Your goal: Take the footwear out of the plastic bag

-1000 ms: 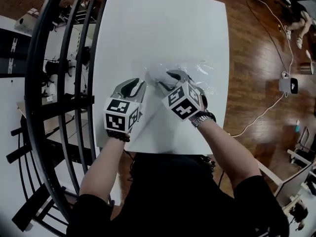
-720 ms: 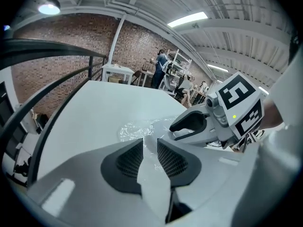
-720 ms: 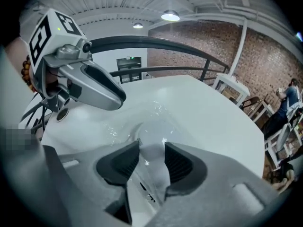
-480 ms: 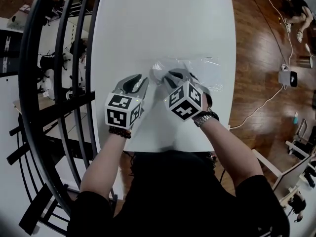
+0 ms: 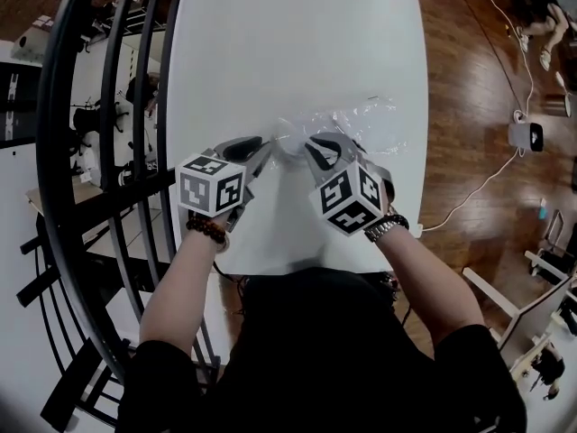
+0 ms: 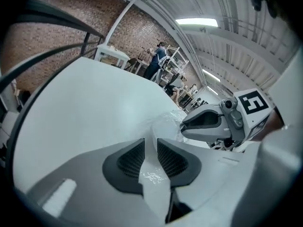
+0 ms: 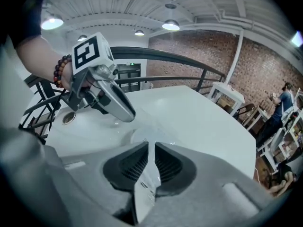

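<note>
A clear crumpled plastic bag lies on the white table. A pale shape shows inside its near end; I cannot tell whether it is the footwear. My left gripper is at the bag's left end, shut on a strip of its film. My right gripper is beside it. Its jaws have just been closing and now pinch the bag's film. In the left gripper view the right gripper sits close by on the right. In the right gripper view the left gripper hangs just above the bag.
A black curved railing runs along the table's left side. Wooden floor lies to the right, with a small white device and its cable. The table's near edge is at my arms.
The right gripper's jaws have closed onto the bag's film. The left gripper has rolled and sunk a little, still holding the plastic. The bag's near end is now gathered between both grippers.
</note>
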Motion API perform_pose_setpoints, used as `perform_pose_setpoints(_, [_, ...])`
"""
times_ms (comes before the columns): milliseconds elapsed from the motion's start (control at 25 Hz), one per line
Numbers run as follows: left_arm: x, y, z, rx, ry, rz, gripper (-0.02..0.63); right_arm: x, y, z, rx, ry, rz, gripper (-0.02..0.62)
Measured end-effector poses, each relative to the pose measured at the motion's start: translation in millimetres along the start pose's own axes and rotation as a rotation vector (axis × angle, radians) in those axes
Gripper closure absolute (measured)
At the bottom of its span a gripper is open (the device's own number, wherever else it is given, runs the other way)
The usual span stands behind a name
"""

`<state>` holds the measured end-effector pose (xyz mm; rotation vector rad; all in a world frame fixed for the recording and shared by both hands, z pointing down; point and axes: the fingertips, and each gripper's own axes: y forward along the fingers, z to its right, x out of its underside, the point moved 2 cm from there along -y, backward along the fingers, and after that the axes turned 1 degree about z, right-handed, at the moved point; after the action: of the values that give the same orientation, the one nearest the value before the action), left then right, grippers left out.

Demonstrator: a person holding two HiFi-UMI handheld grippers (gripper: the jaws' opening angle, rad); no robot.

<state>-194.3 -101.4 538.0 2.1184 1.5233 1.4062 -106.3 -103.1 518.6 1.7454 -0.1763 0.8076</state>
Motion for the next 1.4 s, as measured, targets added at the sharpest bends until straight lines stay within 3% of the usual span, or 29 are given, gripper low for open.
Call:
perform_pose_setpoints(160, [6.6,5.5,3.5,0.108,-0.140,-0.032,0.483,2.6,-7.9,-4.7,-0.012,-0.027,0.022,0.561])
perform_pose_setpoints(320, [16.3,8.7,7.3,0.157,-0.229,-0.066,0.425,6.0,-15.1,-15.0,-0.036,-0.070,0.047,0.561])
perform_pose_setpoints(520, [30.9,13.9,17.8,0.177,-0.279,-0.144,0.391,13.1,-22.9,-31.6,-0.100,-0.137,0.063,0.559])
perform_pose_setpoints(760, [39.4,20.4,21.9,0.163,-0.285,-0.188,0.391,20.0,-29.0,-41.3,-0.176,-0.132,0.066,0.459])
perform_pose_setpoints(1160, [46.3,21.9,27.4,0.147,-0.323,-0.196,0.391,44.5,-53.4,30.4,-0.071,0.013,0.066,0.453])
perform_pose_setpoints(1400, [47.4,21.6,28.4,0.138,-0.356,-0.202,0.391,83.0,-53.9,88.3,0.020,0.125,-0.039,0.453])
